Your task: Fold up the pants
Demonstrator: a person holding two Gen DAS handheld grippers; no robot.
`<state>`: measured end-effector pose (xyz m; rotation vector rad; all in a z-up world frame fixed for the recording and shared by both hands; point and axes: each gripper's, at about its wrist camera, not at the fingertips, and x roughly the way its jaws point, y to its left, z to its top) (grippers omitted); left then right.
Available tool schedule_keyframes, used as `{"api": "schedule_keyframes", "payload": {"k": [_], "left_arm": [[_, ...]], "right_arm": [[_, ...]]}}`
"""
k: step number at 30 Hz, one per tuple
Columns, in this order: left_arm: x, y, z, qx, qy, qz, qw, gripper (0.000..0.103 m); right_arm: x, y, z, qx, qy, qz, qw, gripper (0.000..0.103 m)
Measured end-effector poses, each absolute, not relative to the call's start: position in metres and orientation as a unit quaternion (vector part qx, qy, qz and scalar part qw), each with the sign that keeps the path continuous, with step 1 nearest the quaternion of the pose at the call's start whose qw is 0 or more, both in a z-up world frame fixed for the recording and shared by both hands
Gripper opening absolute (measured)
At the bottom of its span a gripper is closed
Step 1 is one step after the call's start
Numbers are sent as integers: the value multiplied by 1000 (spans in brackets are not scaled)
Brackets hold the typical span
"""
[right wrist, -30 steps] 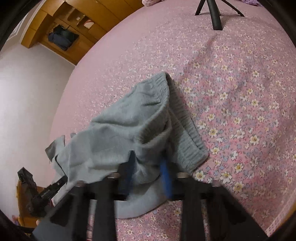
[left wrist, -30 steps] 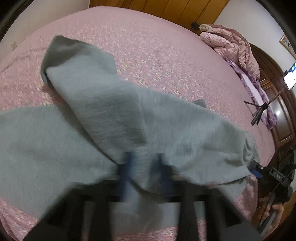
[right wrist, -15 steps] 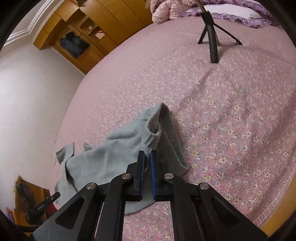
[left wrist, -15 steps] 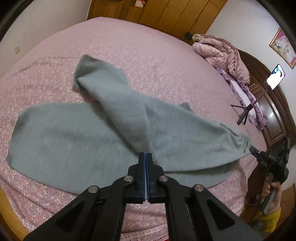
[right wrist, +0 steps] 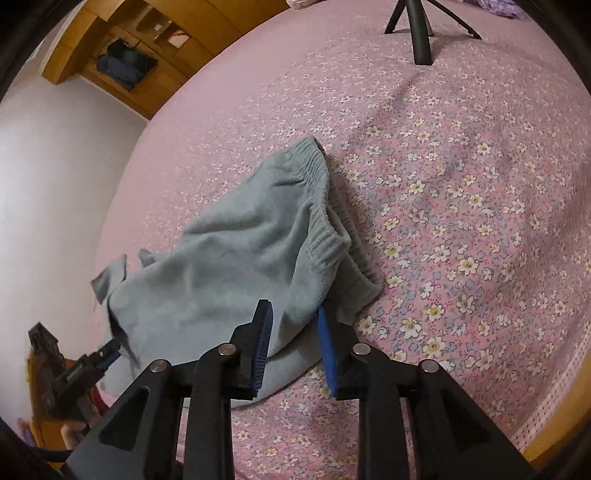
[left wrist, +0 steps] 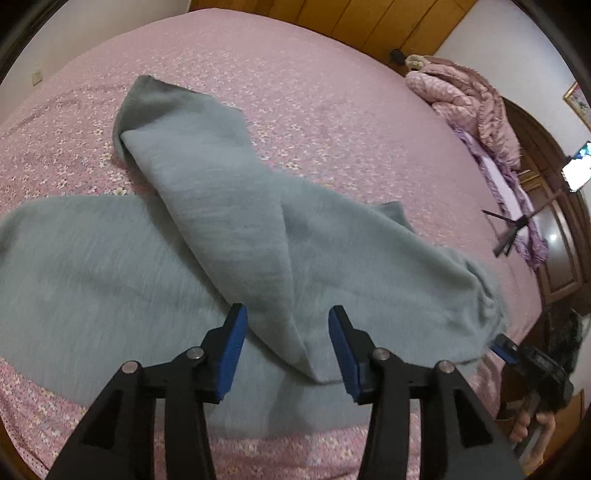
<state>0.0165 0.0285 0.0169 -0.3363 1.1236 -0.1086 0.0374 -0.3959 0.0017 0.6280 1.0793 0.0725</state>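
Your left gripper (left wrist: pixel 286 349) is released, blue pads (left wrist: pixel 231 352) spread wide with nothing pinched; the folded edge of the grey pants (left wrist: pixel 229 221) lies in the gap between them. The pants sit on the pink floral bedspread (left wrist: pixel 314 92): one leg flat, running out to 9 o'clock, the other leg draped over it from 11 o'clock down to 5 o'clock. The cuff end sits up at 11 o'clock.

Your right gripper (right wrist: pixel 293 349) is also released, pads (right wrist: pixel 264 343) apart, straddling a raised corner of the pants (right wrist: pixel 240 266) near the waistband (right wrist: pixel 317 192). Cannot tell if either pad touches the cloth. Ribbed waistband runs from 12 o'clock down to 3 o'clock of the pile, bunched and partly folded over. Rest of the fabric trails to 8 o'clock.

Your other gripper shows at 8 o'clock in the right wrist view (right wrist: pixel 107 354). A black tripod (right wrist: pixel 421 33) stands on the bedspread (right wrist: pixel 480 184) at 1 o'clock, well apart from the pants. A pink quilt (left wrist: pixel 469 96) is heaped at 2 o'clock in the left wrist view.
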Motion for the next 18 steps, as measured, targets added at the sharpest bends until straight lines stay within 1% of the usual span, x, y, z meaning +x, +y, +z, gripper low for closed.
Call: {"api": "schedule_keyframes", "payload": {"k": [4, 6, 7, 8, 9, 11, 15, 18], "left_arm": [[23, 29, 4, -170, 540, -38, 823, 48], [23, 30, 3, -172, 538, -37, 824, 45], [23, 30, 3, -170, 536, -36, 827, 22], [22, 31, 6, -164, 533, -37, 829, 4], [20, 34, 8, -165, 533, -42, 829, 2], [11, 40, 22, -175, 519, -52, 835, 2], [-16, 52, 54, -170, 492, -61, 851, 2], [-36, 58, 60, -174, 495, -67, 848, 2]], "right_arm": [[45, -395, -6, 311, 501, 31, 807, 26], [51, -393, -12, 314, 503, 31, 805, 26], [52, -391, -13, 314, 503, 33, 804, 26], [54, -390, -13, 315, 501, 37, 805, 21], [54, -390, -10, 317, 493, 43, 809, 11], [53, -390, -2, 315, 480, 52, 817, 7], [47, -397, 16, 312, 461, 65, 828, 6], [41, -401, 18, 322, 463, 74, 823, 6]]}}
